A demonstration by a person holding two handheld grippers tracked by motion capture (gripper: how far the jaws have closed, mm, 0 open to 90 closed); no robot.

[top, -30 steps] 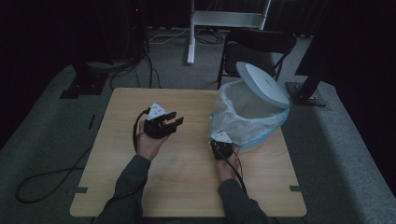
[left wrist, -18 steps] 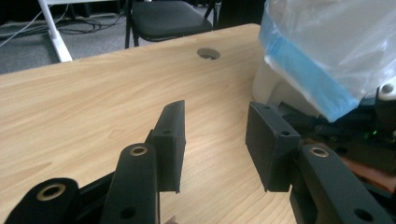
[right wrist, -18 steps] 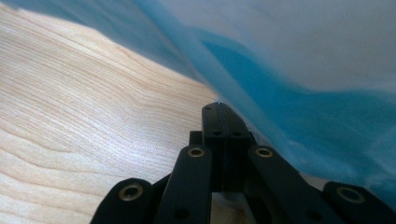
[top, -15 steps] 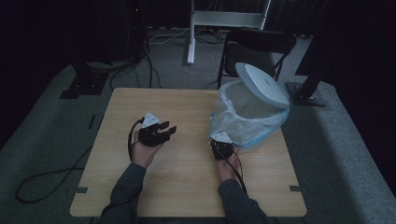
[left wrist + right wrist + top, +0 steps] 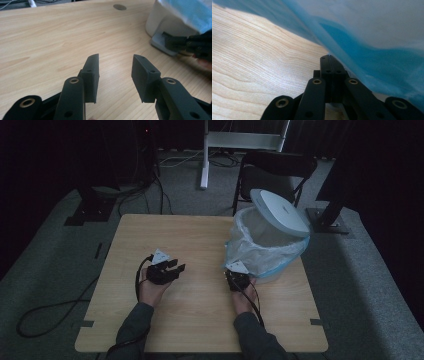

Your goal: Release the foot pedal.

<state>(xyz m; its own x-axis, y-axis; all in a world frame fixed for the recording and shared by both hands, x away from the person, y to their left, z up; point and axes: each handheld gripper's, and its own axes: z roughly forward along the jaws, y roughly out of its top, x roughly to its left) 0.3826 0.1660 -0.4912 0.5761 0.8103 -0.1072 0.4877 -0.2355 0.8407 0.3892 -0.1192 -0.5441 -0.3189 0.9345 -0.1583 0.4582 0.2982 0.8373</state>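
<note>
Left gripper (image 5: pixel 172 268) has dropped back toward the person over the last second, away from the bin; right gripper (image 5: pixel 236 276) hasn't budged.

Landmark = white bin (image 5: pixel 270 245), on the table's (image 5: pixel 190 235) far right part, lid (image 5: pixel 278 211) tipped up behind it, blue-white liner bag (image 5: pixel 260 251) folded over the rim and hanging down the outside.

- Right gripper: pressed against the bin's near-left side, at the hanging bag edge. Right gripper view shows jaws closed flat together, tips (image 5: pixel 329 58) at the blue film (image 5: pixel 372 45). A sliver of plastic may be pinched; can't confirm, calling it shut on the bag by judgement.
- Left gripper: well left of the bin, over bare wood, jaws spread wide, empty (image 5: pixel 115 70). Pointing toward the bin; bin base (image 5: pixel 162 32) sits ahead and to its right in the left gripper view.

Key relation: bag edge lies right of the left gripper, running round the rim. Right hand is far nearer; left must cross open table to reach it.

Hard to read: high view is dark, bag folds merge, bin interior unclear. Right gripper view has film too close, the actual pinch point is hidden.
</note>
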